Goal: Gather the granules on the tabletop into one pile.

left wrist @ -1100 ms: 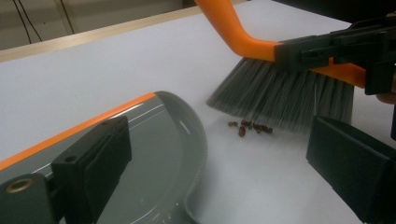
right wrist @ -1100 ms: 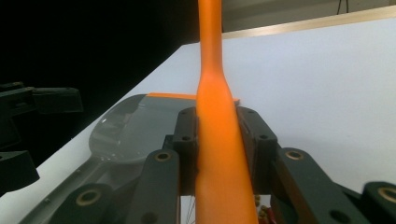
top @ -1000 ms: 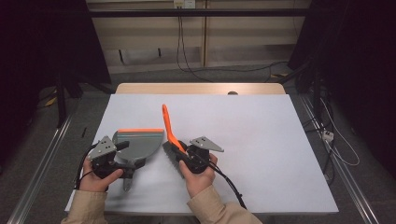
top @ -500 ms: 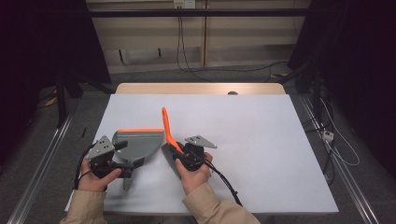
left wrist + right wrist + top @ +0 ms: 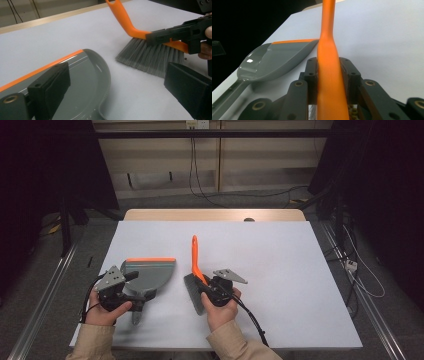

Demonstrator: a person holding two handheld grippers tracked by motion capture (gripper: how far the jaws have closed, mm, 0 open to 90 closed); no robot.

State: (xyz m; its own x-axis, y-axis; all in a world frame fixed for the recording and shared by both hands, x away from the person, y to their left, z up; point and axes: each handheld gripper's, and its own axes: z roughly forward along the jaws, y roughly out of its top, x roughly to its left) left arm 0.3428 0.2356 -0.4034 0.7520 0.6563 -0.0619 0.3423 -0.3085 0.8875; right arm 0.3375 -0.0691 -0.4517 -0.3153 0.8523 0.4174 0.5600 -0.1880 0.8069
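A grey dustpan with an orange lip lies flat on the white table, left of centre. My left gripper rests at its handle end. Its jaws stand wide apart and open in the left gripper view, over the pan's rim, pressing nothing. To the right, a brush with an orange handle and grey bristles stands with its bristles on the table. My right gripper is shut on the orange handle, both pads clamped against it. In the right gripper view the dustpan lies to the left.
The table's wooden far edge runs along the back, with a small dark object on it. Cables trail on the floor behind. Metal rails flank the table. The white surface spreads wide to the right of the brush.
My right gripper has carried the brush a little to the right, away from the dustpan. The left hand and the dustpan have kept their place.
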